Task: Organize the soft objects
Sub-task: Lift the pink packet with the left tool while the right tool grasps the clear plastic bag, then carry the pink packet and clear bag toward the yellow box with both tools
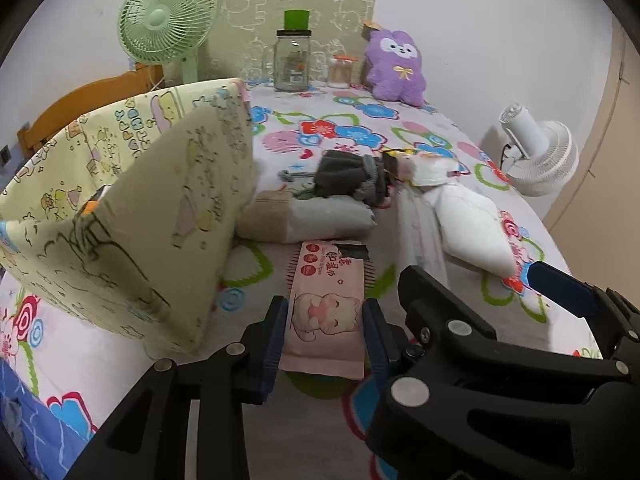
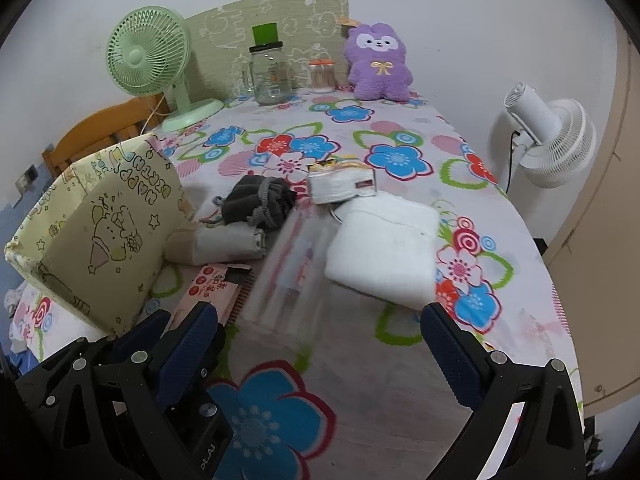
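Note:
In the left wrist view a pink wet-wipe pack (image 1: pixel 328 280) with a cartoon cat lies on the flowered bedsheet (image 1: pixel 352 128). My left gripper (image 1: pixel 325 308) is shut on the pack's near end, one blue pad on each side. My right gripper (image 2: pixel 318 312) hangs open over the sheet, with nothing between its fingers. Ahead of it lie a blurred clear plastic packet (image 2: pixel 292 272) and a white folded cushion (image 2: pixel 384 248). Behind the pack sit a folded grey and beige cloth (image 1: pixel 304 220) and a dark grey knit item (image 1: pixel 352 176). A yellow patterned box (image 1: pixel 132 208) stands open at the left.
A purple plush (image 2: pixel 378 64), a glass jar (image 2: pixel 272 76) with a green cap and a green fan (image 2: pixel 148 60) stand along the back wall. A white fan (image 2: pixel 556 140) sits off the bed's right edge. A small tissue pack (image 2: pixel 344 184) lies mid-bed.

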{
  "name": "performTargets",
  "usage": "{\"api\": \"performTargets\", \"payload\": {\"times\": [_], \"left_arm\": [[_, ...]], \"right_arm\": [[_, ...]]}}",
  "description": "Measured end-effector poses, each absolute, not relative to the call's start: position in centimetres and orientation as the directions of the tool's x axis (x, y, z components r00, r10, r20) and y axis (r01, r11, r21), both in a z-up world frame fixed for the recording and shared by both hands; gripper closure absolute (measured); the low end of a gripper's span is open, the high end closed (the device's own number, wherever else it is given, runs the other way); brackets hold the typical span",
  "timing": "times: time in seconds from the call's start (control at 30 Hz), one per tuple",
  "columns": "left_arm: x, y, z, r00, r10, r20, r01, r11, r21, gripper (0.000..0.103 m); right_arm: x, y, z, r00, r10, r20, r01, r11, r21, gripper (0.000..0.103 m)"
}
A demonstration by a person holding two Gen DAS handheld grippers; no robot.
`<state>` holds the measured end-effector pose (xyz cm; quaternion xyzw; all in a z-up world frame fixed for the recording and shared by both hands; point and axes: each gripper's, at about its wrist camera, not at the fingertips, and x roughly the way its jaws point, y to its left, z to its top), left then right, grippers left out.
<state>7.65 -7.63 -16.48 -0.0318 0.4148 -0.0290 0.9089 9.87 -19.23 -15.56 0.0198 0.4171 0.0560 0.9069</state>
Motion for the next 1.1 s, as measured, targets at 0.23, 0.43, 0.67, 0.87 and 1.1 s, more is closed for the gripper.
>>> {"api": "performTargets", "payload": {"times": [0.23, 0.43, 0.67, 0.87, 1.1], "left_arm": [[8.4, -7.2, -16.6, 0.656, -0.087, -0.750, 0.019, 0.995, -0.100, 0.064], [8.8, -7.4, -17.1, 0.636, -0.088, -0.767, 0.019, 0.995, -0.099, 0.065], [8.6, -7.9, -17.3, 0.645, -0.071, -0.761, 0.024, 0.997, -0.072, 0.065], [8.1, -8.3, -17.0, 0.649, -0.080, -0.757, 0.038, 0.997, -0.073, 0.065], [7.3, -8.4, -16.0, 0.671, -0.078, -0.737, 0.040, 0.997, -0.069, 0.065]], "right_arm": [[11.2, -18.5, -16.2, 0.622, 0.126, -0.773, -0.075, 0.992, 0.102, 0.014], [12.1, -18.4, -17.1, 0.574, 0.165, -0.802, -0.077, 0.986, 0.148, 0.036], [12.1, -18.6, -17.7, 0.554, 0.175, -0.814, -0.081, 0.984, 0.157, 0.064], [11.4, -19.1, -17.2, 0.575, 0.158, -0.803, -0.090, 0.987, 0.130, 0.079], [10.2, -19.6, -16.0, 0.603, 0.158, -0.782, -0.092, 0.987, 0.128, 0.080]]}}
